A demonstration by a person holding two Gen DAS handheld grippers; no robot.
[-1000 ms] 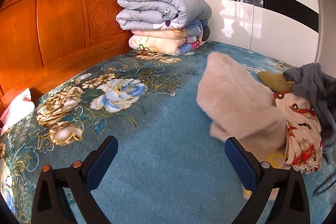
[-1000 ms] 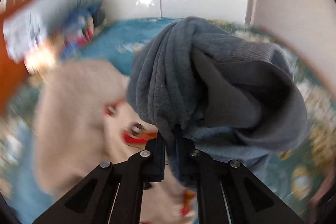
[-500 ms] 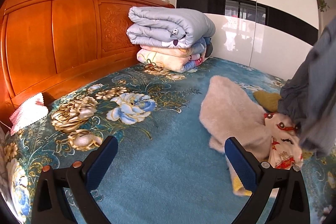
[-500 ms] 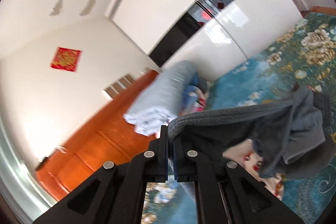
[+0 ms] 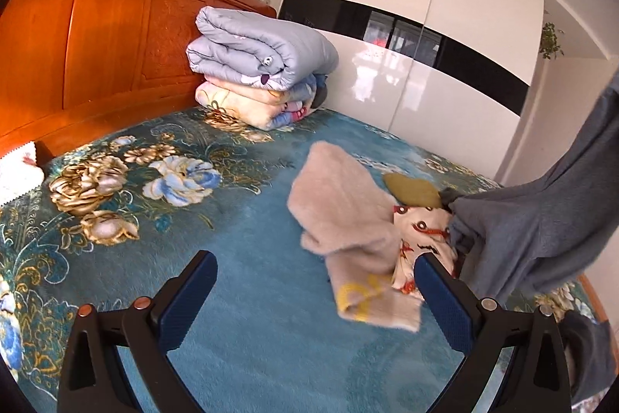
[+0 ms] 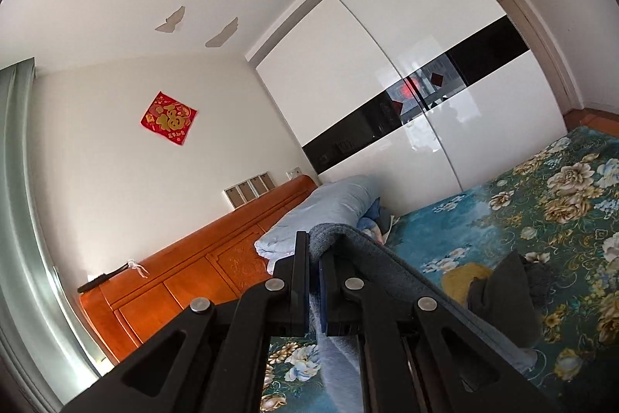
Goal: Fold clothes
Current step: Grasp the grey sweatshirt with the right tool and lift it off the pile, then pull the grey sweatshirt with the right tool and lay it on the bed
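None of the clothes are looking folded: right gripper (image 6: 314, 281) is gripping the grey garment (image 5: 541, 219) aloft, left gripper (image 5: 315, 293) is hovering open over the bed (image 5: 251, 297).

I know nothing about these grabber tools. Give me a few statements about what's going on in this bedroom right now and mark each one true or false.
1. The right gripper is clamped on the grey garment. True.
2. The left gripper holds the beige sweater. False: its jaws stand wide apart with nothing between them, above the bedspread.
3. The sweater lies on the bedspread. True.
4. The folded quilts are stacked on the floor. False: they sit on the bed against the headboard.
5. The wardrobe is all white. False: a black band runs across its white doors.
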